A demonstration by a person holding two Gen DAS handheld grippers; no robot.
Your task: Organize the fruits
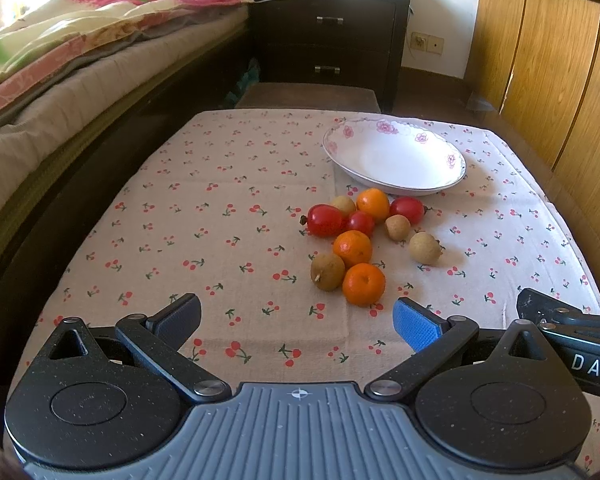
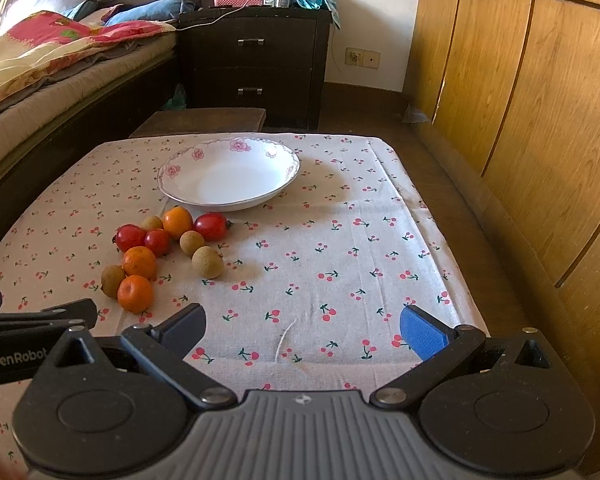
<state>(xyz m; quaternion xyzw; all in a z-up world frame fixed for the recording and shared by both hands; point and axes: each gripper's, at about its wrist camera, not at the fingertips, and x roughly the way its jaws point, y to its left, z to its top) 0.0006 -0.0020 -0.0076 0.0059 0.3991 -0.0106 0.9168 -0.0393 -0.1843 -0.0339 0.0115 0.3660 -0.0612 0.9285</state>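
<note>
From the left wrist view, we see our left gripper (image 1: pixel 298 322) spread wide and holding nothing, low over the near edge of the table (image 1: pixel 228 200) with its cherry-print cloth. Just ahead of it sits the fruit cluster: three mandarins, the nearest (image 1: pixel 363 284) touching a brown longan (image 1: pixel 327 271), three red cherry tomatoes (the largest (image 1: pixel 325 220) lies at the cluster's left side) and more longans. Beyond them, toward the far right corner, rests the floral-rimmed white bowl (image 1: pixel 394 160), with no fruit in it. The right gripper's body shows at the right edge.

From the right wrist view, our right gripper (image 2: pixel 302 330) is likewise wide apart and holding nothing, over bare cloth near the near edge. The fruits lie to its left, the nearest mandarin (image 2: pixel 135 293) just ahead of its left finger. The bowl (image 2: pixel 229 174) stands near the far edge, just beyond the cluster.
</note>
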